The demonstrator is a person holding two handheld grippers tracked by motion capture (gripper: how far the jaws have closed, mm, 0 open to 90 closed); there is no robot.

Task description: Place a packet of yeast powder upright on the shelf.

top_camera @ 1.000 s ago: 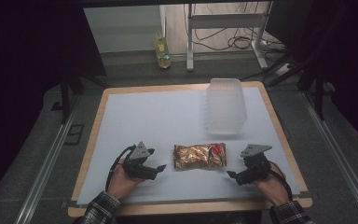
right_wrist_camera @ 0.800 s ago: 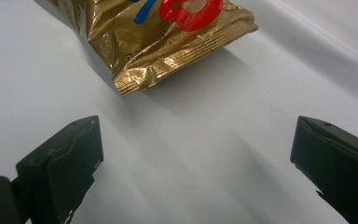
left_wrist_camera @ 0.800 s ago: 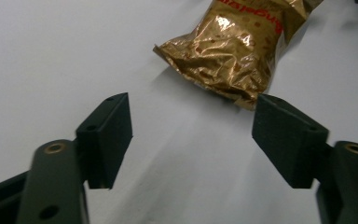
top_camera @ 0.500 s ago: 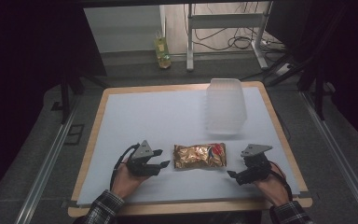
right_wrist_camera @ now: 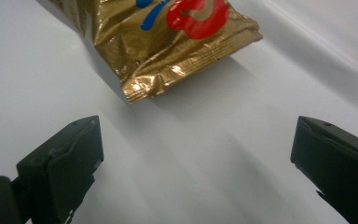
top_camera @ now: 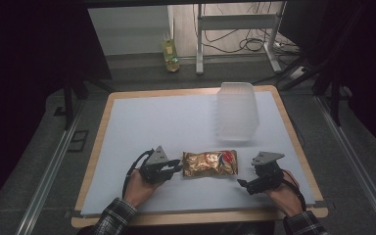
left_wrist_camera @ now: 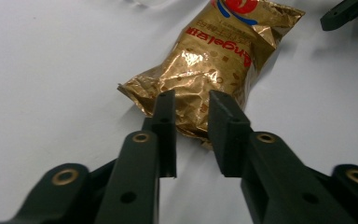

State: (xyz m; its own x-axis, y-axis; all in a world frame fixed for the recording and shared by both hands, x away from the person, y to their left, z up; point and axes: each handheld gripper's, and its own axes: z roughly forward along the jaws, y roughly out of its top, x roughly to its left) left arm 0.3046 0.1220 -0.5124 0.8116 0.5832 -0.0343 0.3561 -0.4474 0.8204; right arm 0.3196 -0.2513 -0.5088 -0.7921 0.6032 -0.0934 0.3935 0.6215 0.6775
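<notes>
A crinkled gold snack bag [top_camera: 210,163] with red and blue print lies flat near the front of the white mat [top_camera: 152,122]. My left gripper [top_camera: 178,165] is at the bag's left end. In the left gripper view its jaws stand a narrow gap apart, and the bag's [left_wrist_camera: 214,60] crimped end reaches in between the tips of the left gripper [left_wrist_camera: 191,100]. My right gripper [top_camera: 242,183] hovers just off the bag's right end, a little nearer the person. Seen from the right gripper [right_wrist_camera: 196,135], its jaws are spread wide, with the bag's sealed edge [right_wrist_camera: 168,42] ahead and bare mat between them.
A clear plastic container [top_camera: 237,112] sits upside down at the back right of the mat. The wooden table edge [top_camera: 293,132] frames the mat. Beyond the table, a yellow bottle [top_camera: 170,54] stands on the floor among cables and stand legs.
My left gripper has slid right until its jaws reach the bag's left end. The right gripper has edged slightly nearer the front. The bag has stayed put.
</notes>
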